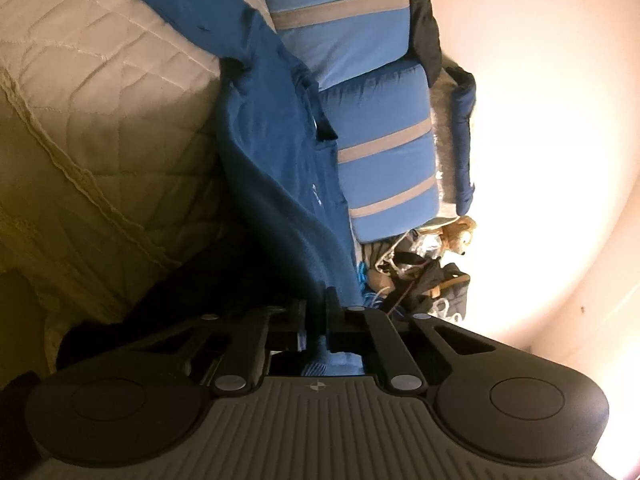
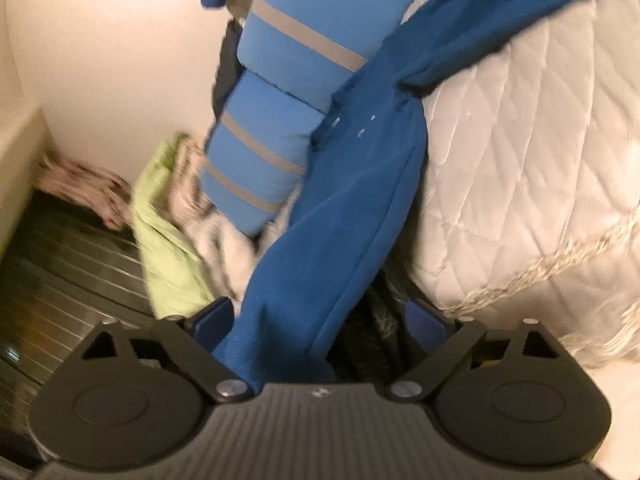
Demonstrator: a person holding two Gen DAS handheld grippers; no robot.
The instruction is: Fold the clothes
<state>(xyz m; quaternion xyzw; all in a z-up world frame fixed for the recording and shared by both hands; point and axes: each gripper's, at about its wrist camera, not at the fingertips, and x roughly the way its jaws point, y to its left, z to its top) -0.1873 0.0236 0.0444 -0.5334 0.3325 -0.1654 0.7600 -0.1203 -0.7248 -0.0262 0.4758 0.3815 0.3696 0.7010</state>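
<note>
A dark blue fleece garment hangs along the edge of the quilted bed and runs down into my left gripper. That gripper is shut on a fold of the cloth, and some fabric bunches behind the fingers. In the right wrist view the same blue garment passes between the fingers of my right gripper. Its blue fingertips stand wide apart. The cloth lies against the left one, well clear of the right one, and is not squeezed.
Blue pillows with grey stripes lie beside the garment on the cream quilted bedspread. A green cloth and other laundry lie by a dark slatted floor. Clutter with a soft toy sits against the pale wall.
</note>
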